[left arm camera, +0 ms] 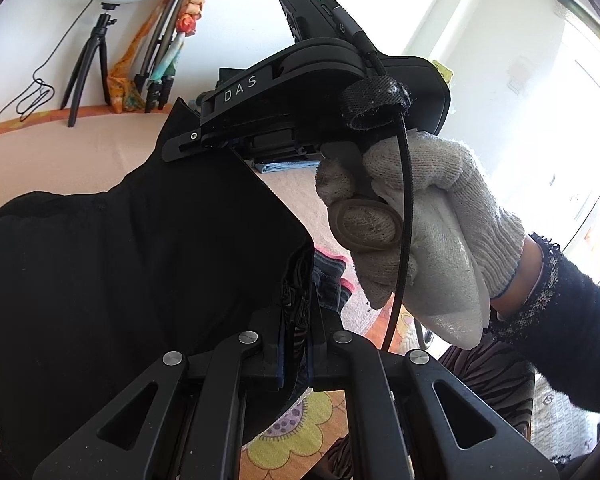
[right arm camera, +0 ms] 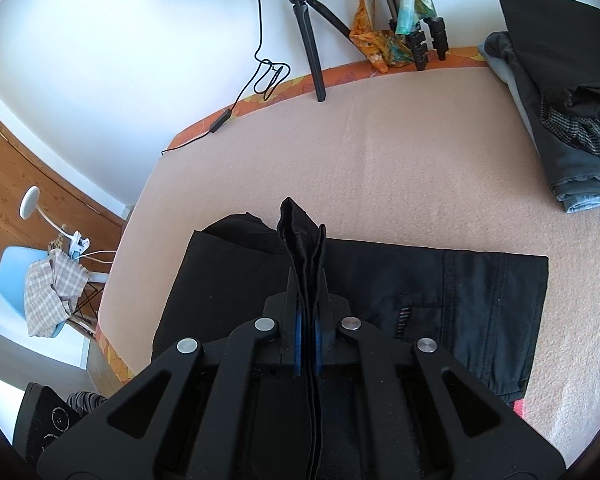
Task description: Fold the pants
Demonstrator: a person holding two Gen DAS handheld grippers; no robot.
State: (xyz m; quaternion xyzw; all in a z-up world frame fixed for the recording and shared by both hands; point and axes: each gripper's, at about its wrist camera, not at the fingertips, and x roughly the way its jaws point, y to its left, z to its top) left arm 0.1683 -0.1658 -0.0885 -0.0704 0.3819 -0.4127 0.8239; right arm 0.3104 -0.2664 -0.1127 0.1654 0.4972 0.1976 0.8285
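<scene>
Black pants (right arm camera: pixel 420 288) are spread on the pink blanket (right arm camera: pixel 380 160); fabric is pinched by both the left gripper (left arm camera: pixel 296 312) and right gripper (right arm camera: pixel 306 280).

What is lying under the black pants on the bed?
Under the black pants lies the peach-coloured blanket; it shows all around them. The part of the blanket directly below the cloth is covered, so I cannot see whether anything else lies there.
</scene>
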